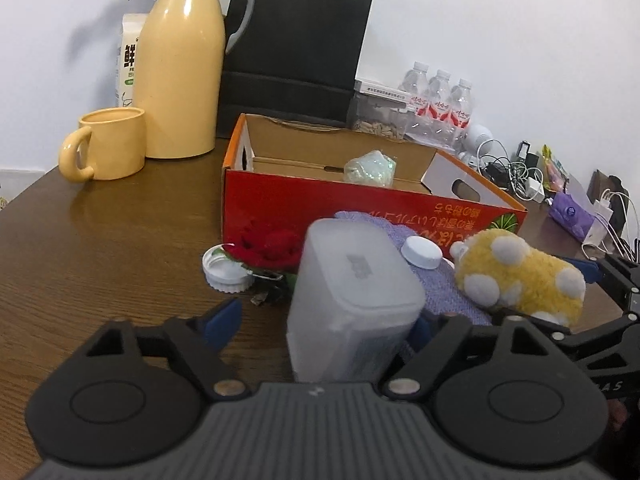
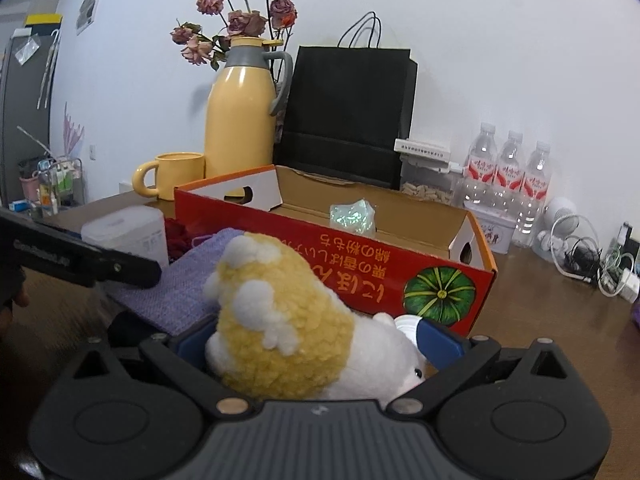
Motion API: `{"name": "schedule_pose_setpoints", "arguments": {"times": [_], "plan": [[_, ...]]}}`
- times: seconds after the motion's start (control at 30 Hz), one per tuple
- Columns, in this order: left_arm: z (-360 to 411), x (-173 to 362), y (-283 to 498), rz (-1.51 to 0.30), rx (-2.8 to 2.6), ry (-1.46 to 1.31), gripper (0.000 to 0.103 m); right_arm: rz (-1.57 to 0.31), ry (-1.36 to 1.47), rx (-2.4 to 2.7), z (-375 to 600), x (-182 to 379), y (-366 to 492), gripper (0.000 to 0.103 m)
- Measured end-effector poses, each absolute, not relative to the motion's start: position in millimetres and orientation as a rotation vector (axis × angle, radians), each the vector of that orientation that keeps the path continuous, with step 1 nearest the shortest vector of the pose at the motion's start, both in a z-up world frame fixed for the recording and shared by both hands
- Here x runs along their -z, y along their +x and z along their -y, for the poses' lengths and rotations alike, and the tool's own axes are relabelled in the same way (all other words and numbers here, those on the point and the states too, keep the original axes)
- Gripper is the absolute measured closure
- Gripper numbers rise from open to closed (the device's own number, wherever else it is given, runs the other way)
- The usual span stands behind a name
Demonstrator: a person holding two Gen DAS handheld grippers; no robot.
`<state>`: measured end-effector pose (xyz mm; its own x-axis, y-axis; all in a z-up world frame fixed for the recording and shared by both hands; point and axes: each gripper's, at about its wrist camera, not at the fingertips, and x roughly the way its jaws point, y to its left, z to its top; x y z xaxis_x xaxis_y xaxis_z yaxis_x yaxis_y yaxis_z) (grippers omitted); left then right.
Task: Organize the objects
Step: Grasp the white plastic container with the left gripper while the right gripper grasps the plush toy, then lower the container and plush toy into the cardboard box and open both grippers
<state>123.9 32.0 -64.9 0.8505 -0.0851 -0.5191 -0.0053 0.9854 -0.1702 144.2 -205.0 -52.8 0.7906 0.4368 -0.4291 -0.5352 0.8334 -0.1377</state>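
Pick-up step: left tongs (image 1: 320, 322) straddle the translucent white plastic container (image 1: 352, 296), not visibly clamped; right tongs (image 2: 320, 344) grip the yellow-and-white plush toy (image 2: 280, 320). Next: lift into the red cardboard box (image 2: 360, 268).

A frosted plastic container (image 1: 352, 296) is seen standing upright on the desk (image 1: 100, 248), beside a yellow and white plush toy (image 2: 280, 332) lying on a purple cloth (image 2: 180, 292). Behind them, an open red cardboard box (image 1: 360, 208) holds a pale green wrapped lump (image 1: 370, 168).
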Motion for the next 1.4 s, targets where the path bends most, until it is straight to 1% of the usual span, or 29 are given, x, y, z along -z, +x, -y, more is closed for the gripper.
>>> {"name": "schedule_pose_setpoints", "arguments": {"times": [0.17,0.27,0.33,0.43,0.47,0.5,0.57,0.63,0.73,1.03,1.2,1.4], "plan": [[-29,66,123,-0.54,0.047,-0.149,0.029,-0.377,-0.318,-0.519,197,54,141,0.017],[-29,66,124,-0.544,0.047,-0.154,0.029,-0.369,-0.349,-0.515,193,55,139,0.022],[-30,66,124,-0.544,0.048,-0.159,0.031,-0.361,-0.366,-0.516,191,55,137,0.025],[-29,66,123,-0.541,0.046,-0.152,0.043,-0.36,-0.362,-0.525,193,55,137,0.029],[-29,66,123,-0.541,0.046,-0.149,0.052,-0.358,-0.358,-0.525,193,54,137,0.03],[-28,66,123,-0.54,0.041,-0.144,0.056,-0.354,-0.358,-0.523,194,54,137,0.031],[-26,66,121,-0.533,0.03,-0.132,0.06,-0.336,-0.368,-0.518,193,54,134,0.038],[-25,66,119,-0.523,0.028,-0.125,0.06,-0.307,-0.38,-0.515,193,54,130,0.042],[-23,64,114,-0.498,0.017,-0.114,0.061,-0.282,-0.381,-0.51,194,53,125,0.044],[-18,52,100,-0.426,-0.004,-0.09,0.061,-0.221,-0.353,-0.467,205,43,117,0.044],[-13,32,96,-0.357,0.004,-0.081,0.061,-0.189,-0.335,-0.455,208,32,118,0.044],[-8,4,111,-0.293,0.019,-0.07,0.061,-0.151,-0.307,-0.464,207,14,131,0.044]]}}
